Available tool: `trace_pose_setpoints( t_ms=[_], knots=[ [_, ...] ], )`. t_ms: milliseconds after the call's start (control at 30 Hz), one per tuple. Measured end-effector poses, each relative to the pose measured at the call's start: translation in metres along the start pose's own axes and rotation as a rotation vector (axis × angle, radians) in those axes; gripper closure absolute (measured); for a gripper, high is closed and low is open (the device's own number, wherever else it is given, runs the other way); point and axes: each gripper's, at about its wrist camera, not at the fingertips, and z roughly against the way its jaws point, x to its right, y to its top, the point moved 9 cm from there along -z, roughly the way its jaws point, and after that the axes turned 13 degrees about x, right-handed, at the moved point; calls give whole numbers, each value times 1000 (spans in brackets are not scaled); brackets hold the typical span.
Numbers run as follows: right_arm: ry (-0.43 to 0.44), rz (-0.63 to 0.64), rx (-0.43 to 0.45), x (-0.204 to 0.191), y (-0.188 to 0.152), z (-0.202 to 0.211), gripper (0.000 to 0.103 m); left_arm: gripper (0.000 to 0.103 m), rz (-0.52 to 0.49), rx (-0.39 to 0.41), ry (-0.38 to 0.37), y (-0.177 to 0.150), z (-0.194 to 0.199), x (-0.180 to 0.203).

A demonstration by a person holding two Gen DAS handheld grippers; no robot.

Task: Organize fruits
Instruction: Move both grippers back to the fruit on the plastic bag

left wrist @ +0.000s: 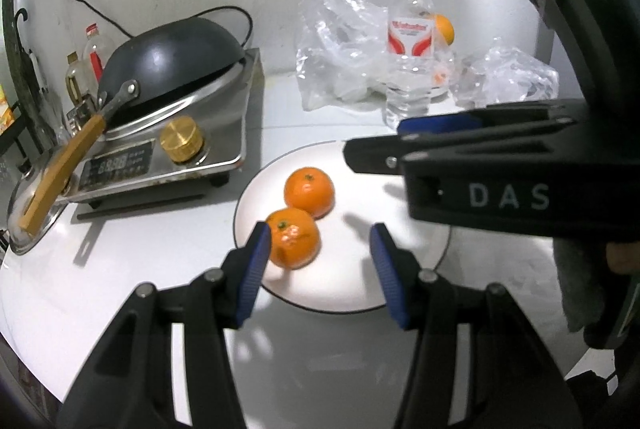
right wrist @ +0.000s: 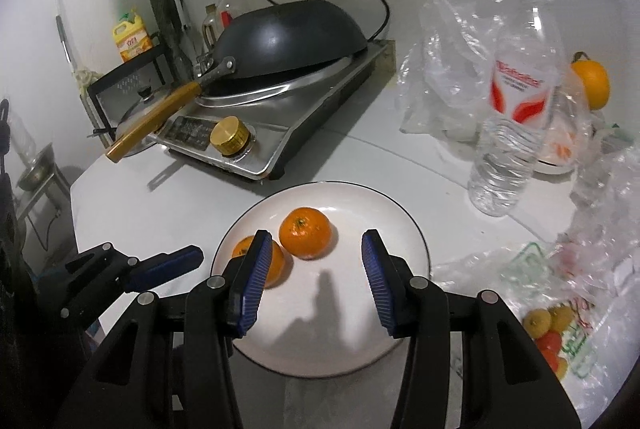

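Two tangerines (right wrist: 305, 232) touching on white plate (right wrist: 392, 213), right tool (right wrist: 316, 261) spread wide above, left tool (left wrist: 320, 261) spread, both empty

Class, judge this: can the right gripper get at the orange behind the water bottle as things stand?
Probably not directly: the water bottle and crumpled plastic bags stand before the orange, while the open right gripper hovers over the plate.

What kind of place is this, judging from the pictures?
Most likely a small home kitchen counter. An induction cooker carries an upturned black wok, cooking oil bottles stand by the wall, and two tangerines lie on a white plate.
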Motion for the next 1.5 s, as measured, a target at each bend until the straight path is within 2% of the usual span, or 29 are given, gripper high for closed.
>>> trace_pose_setpoints(
  t_ms=[567, 633, 700, 967, 1133, 1500],
  knots=[
    [-57, -30, 38, 44, -17, 56, 54, 50, -21, 0, -17, 8, 12, 49],
    [-67, -26, 42, 51, -18, 60, 54, 46, -18, -1, -21, 8, 12, 53],
    [-73, -26, 47, 57, -21, 66, 54, 36, -14, -1, -30, 9, 12, 60],
    [-103, -41, 56, 83, -30, 84, 54, 36, -23, 5, -48, 13, 9, 87],
    [-129, -54, 43, 103, -42, 93, 54, 36, 10, -1, -57, 13, 5, 96],
    [-169, -96, 14, 139, -63, 102, 54, 36, 4, -21, -82, 13, -7, 121]
  ],
)
